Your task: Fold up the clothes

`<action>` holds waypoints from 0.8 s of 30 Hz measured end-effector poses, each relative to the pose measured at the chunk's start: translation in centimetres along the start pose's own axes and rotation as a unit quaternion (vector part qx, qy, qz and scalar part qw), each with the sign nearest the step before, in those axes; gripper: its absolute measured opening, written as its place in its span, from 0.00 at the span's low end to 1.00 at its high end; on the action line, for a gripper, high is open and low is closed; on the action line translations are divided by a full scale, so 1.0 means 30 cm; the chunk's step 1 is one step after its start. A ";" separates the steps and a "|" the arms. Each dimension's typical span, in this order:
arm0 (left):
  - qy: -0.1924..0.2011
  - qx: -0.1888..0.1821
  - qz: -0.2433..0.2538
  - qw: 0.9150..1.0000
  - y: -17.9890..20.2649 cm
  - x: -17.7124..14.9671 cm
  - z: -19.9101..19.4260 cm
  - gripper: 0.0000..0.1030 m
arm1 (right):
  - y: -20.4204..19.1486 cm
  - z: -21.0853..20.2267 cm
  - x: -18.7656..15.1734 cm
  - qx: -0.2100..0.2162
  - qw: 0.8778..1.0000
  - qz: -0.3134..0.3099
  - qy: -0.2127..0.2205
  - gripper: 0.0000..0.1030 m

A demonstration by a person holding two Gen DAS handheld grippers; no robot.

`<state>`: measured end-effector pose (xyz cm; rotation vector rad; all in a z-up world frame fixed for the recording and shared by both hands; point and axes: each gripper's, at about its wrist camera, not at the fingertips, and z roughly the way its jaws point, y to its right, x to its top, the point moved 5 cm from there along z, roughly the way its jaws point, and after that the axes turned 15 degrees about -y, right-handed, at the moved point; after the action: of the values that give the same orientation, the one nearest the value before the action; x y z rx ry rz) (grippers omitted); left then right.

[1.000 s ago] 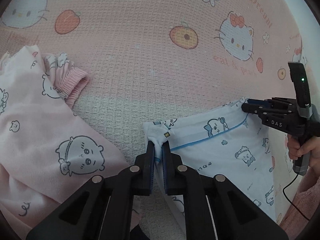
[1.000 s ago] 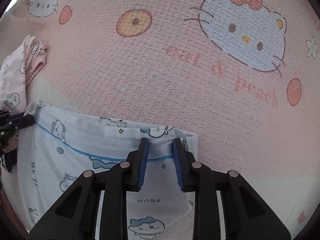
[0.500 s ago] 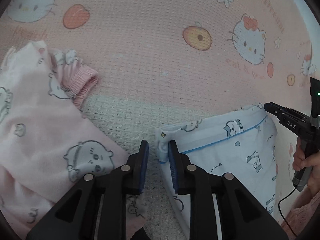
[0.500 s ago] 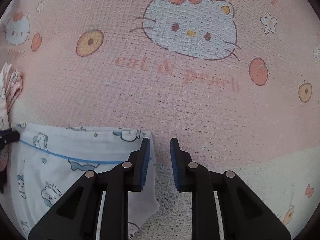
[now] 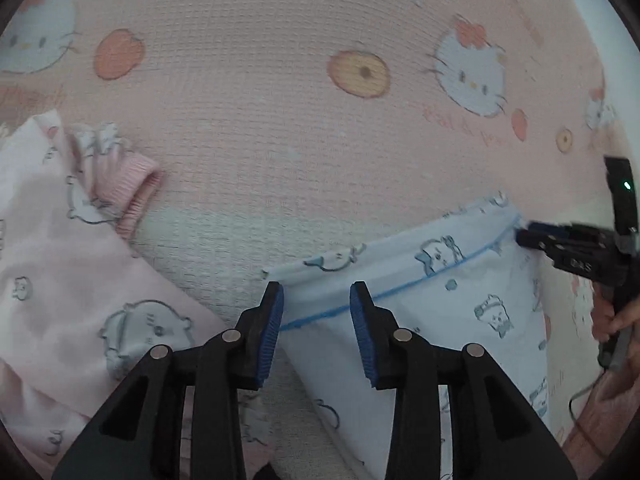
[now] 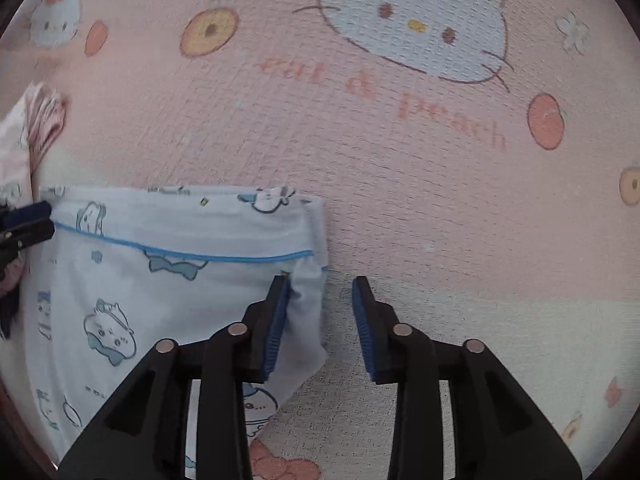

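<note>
Pale blue cotton garment with darker blue piping and small cartoon-animal prints (image 5: 436,292) is lying flat on a pink waffle-weave blanket printed with white cat faces, oranges and peach lettering (image 5: 260,92), its piped hem edge facing away from the person

Left gripper (image 5: 316,300), black with blue ribbed pads, is pointing steeply down over the garment's left corner; its jaws are opening, the cloth lying between them and under them, the pads not pressing on it

Right gripper (image 6: 320,294) is hanging over the garment's opposite corner; its jaws are opening too. In the right wrist view the garment's right edge (image 6: 308,240) is lying in the gap beside the left pad, loose; whether it brushes that pad cannot be told, and the other pad is standing over bare blanket

In the left wrist view the right gripper's black tip is showing at the far right beside the piped hem, a hand (image 5: 616,316) wrapped round its handle, a green light glowing above

Pale pink printed garment with a ribbed pink cuff (image 5: 80,264) is lying crumpled to the left, apart from the blue one
</note>
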<state>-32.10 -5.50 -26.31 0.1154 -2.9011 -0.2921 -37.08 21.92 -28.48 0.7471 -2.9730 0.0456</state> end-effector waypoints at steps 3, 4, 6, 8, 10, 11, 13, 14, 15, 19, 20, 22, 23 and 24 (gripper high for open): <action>0.002 -0.011 -0.045 0.999 -0.061 -0.011 -0.036 0.37 | 0.046 -0.071 -0.076 0.036 0.998 0.052 0.007 0.36; -0.011 -0.023 -0.052 0.998 -0.049 -0.038 -0.034 0.37 | 0.045 -0.088 -0.121 0.044 0.998 0.052 0.003 0.36; -0.037 -0.048 -0.066 0.996 -0.026 -0.093 -0.031 0.37 | 0.033 -0.103 -0.225 0.062 0.997 0.054 -0.012 0.36; -0.077 -0.071 -0.082 0.991 0.018 -0.173 -0.020 0.37 | 0.016 -0.108 -0.337 0.085 0.994 0.062 -0.027 0.37; -0.112 -0.097 -0.103 0.984 0.063 -0.275 -0.017 0.37 | 0.001 -0.108 -0.458 0.127 0.987 0.088 -0.041 0.37; -0.123 -0.108 -0.112 0.980 0.083 -0.324 -0.022 0.37 | -0.006 -0.108 -0.518 0.147 0.983 0.100 -0.048 0.37; -0.120 -0.122 -0.129 0.977 0.112 -0.417 -0.051 0.39 | -0.036 -0.096 -0.623 0.170 0.977 0.118 -0.060 0.37; -0.123 -0.120 -0.138 0.976 0.119 -0.466 -0.060 0.39 | -0.057 -0.085 -0.664 0.176 0.975 0.121 -0.066 0.37; -0.126 -0.122 -0.146 0.974 0.126 -0.517 -0.067 0.40 | -0.084 -0.073 -0.696 0.181 0.974 0.119 -0.073 0.37; -0.143 -0.167 -0.172 0.960 0.149 -0.733 -0.072 0.43 | -0.144 -0.081 -0.818 0.197 0.971 0.111 -0.075 0.37; -0.147 -0.178 -0.179 0.956 0.155 -0.787 -0.073 0.44 | -0.147 -0.094 -0.846 0.200 0.971 0.112 -0.070 0.37; -0.153 -0.190 -0.186 0.952 0.178 -0.866 -0.077 0.48 | -0.155 -0.100 -0.879 0.217 0.967 0.115 -0.062 0.38; -0.155 -0.194 -0.186 0.951 0.193 -0.894 -0.077 0.49 | -0.156 -0.096 -0.888 0.227 0.965 0.118 -0.062 0.38; -0.156 -0.201 -0.184 0.949 0.210 -0.914 -0.074 0.49 | -0.153 -0.093 -0.895 0.234 0.962 0.123 -0.063 0.38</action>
<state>-5.30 2.97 -28.73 0.5908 -3.0302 -1.0449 -11.13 30.64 -27.83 0.4149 -3.1926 0.7640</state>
